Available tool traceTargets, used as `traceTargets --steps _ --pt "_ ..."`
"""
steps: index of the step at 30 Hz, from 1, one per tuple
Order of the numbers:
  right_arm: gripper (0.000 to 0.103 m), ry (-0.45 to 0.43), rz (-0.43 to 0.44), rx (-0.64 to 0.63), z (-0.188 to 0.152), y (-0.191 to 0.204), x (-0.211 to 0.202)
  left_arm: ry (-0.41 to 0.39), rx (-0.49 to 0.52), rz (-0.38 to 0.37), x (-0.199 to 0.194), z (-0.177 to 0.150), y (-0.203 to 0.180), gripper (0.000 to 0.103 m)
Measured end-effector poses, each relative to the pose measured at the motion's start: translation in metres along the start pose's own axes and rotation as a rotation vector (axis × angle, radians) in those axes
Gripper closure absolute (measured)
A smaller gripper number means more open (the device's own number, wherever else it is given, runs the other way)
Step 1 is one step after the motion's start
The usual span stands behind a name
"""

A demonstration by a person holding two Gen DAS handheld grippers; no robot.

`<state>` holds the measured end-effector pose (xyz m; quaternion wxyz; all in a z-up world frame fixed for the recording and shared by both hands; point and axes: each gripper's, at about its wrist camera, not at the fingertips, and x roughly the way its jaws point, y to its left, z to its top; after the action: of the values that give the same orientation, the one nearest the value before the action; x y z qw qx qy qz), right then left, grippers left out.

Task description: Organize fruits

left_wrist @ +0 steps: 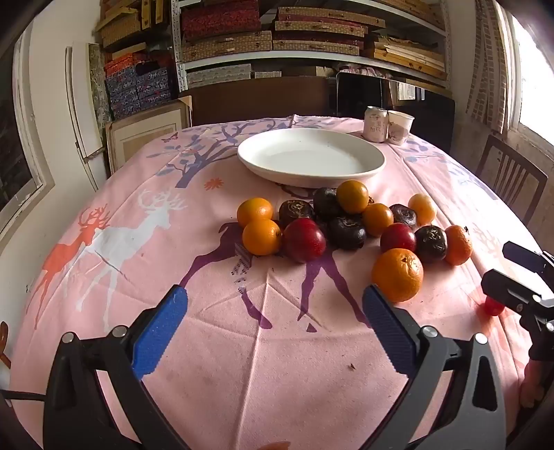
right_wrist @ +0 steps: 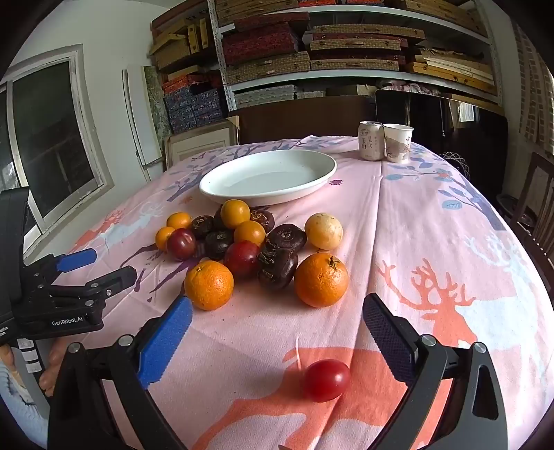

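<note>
A white plate [left_wrist: 311, 160] sat empty on a pink cloth [left_wrist: 138, 263], and everything else is placed from it. Just in front of the plate lay the fruit pile [left_wrist: 349, 225]: oranges, dark purple fruits and red ones, bunched together and touching, none on the plate. The nearest large orange [left_wrist: 397, 274] lay at the pile's front edge, farther from the plate than the rest of the pile. One small red fruit [right_wrist: 326, 379] lay apart, well in front of the plate and beyond the pile, on an orange deer print.

Behind the plate and to its right stood a can [right_wrist: 370, 140] and a paper cup [right_wrist: 398, 142], side by side and touching.

The left gripper [left_wrist: 275, 322] hovered in front of the plate, short of the pile, its jaws spread wide with only cloth between them. The right gripper [right_wrist: 277, 332] was likewise fully spread and held nothing; the lone red fruit lay between its fingers, touching neither. Shelves of boxes [left_wrist: 311, 31] stood far behind the plate.
</note>
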<state>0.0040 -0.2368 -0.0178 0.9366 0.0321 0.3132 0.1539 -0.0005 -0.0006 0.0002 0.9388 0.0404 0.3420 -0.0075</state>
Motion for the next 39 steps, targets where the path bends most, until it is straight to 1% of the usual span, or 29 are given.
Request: traceTargets --steps 6,15,16,26,39 --pt "0.004 0.014 0.0 0.005 -0.0007 -0.0021 0.0024 0.006 0.001 -0.002 0.0 -0.0001 -0.0008 0.004" --pt "0.004 0.011 0.016 0.034 -0.0013 -0.0062 0.0029 0.009 -0.004 -0.004 -0.0048 0.0013 -0.0065 0.004" --pt "0.004 0.012 0.017 0.035 -0.0016 -0.0067 0.0031 0.011 -0.006 -0.009 0.0005 0.0012 -0.0006 0.004" --pt "0.004 0.015 0.024 0.042 -0.0024 -0.007 0.0033 0.017 -0.008 -0.014 -0.0007 -0.0044 -0.0006 0.004" --pt "0.004 0.021 0.035 0.057 -0.0036 -0.0076 0.0051 0.024 -0.012 -0.018 0.004 -0.0032 0.0013 0.004"
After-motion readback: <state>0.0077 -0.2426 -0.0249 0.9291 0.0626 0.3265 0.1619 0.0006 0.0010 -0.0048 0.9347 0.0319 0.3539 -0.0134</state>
